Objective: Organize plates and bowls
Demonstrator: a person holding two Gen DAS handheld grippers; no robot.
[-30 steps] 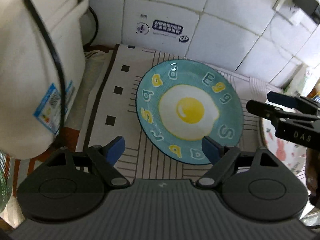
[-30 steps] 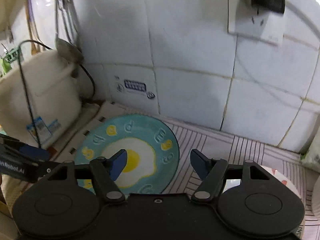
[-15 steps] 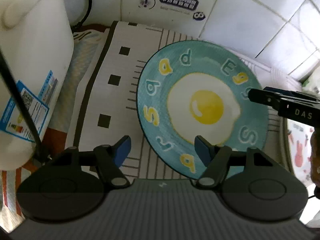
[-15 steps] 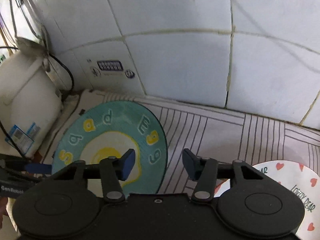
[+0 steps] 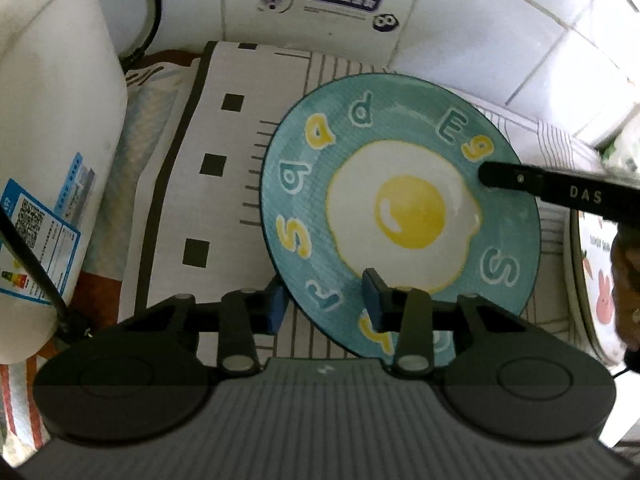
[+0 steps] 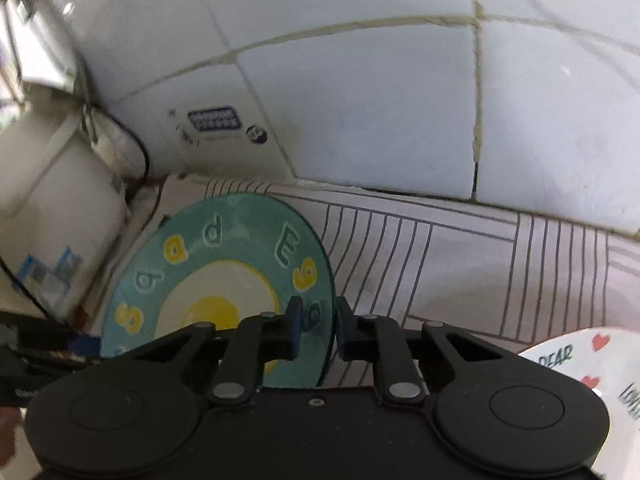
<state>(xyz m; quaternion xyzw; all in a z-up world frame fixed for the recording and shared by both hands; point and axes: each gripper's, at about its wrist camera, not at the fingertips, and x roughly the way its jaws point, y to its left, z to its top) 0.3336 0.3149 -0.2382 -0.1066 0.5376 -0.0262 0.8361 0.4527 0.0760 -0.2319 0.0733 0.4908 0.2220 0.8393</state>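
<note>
Left wrist view shows the teal fried-egg plate (image 5: 400,216) lying on a striped cloth (image 5: 224,184) spread over the bench, close to the tiled wall (image 5: 500,40), with a white rice cooker (image 5: 52,120) off to one side. The left gripper (image 5: 324,300) straddles the near rim of the plate, one finger outside the edge and the other over the painted face, with a clear gap between them, so it is open and not yet pinching anything. In the right wrist view the right gripper (image 6: 316,330) has its fingers drawn in on either side of the plate's opposite rim; they look pressed onto the edge, so I judge it to be gripping the plate (the contact itself is partly hidden by the finger pads). A second plate (image 6: 592,368), white with red hearts and lettering, sits just beside the teal one on the same cloth. As for progress, the organizing looks barely begun: both plates lie separately, no stack is formed, and no bowl is visible. What is left seems to be lifting the teal plate and putting it together with the other.
</note>
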